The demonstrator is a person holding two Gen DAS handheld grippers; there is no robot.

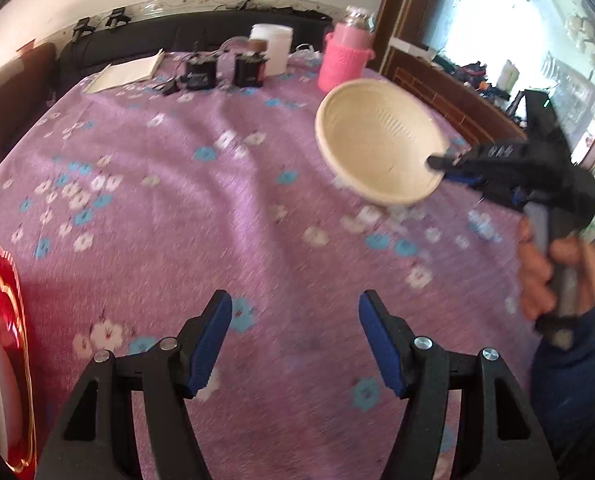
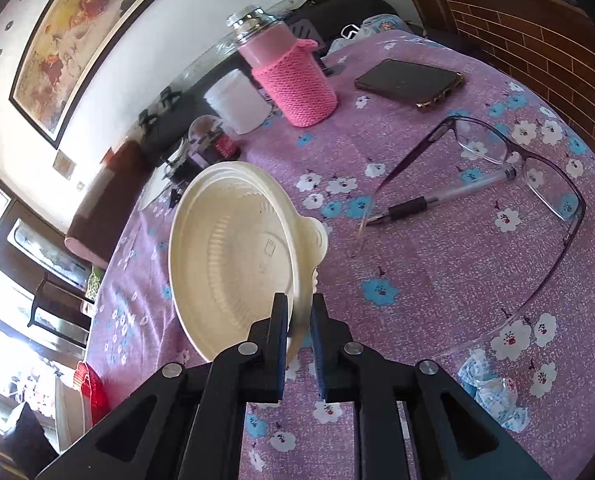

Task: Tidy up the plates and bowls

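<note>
my right tongs [image 2: 299, 312] clamp the rim of the cream ribbed plastic bowl [image 2: 237, 256], held tilted above the desk, hollow facing left. my left tongs [image 1: 295, 320] hang open. red plate [image 1: 1, 312] is cut off at the edge.

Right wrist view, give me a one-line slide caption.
Right gripper pinches the rim of a cream bowl, held tilted above the floral tablecloth.

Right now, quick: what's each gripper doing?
Left gripper: open, holding nothing, above the tablecloth.
Right gripper: shut on the cream bowl rim, bowl lifted and tilted.
</note>
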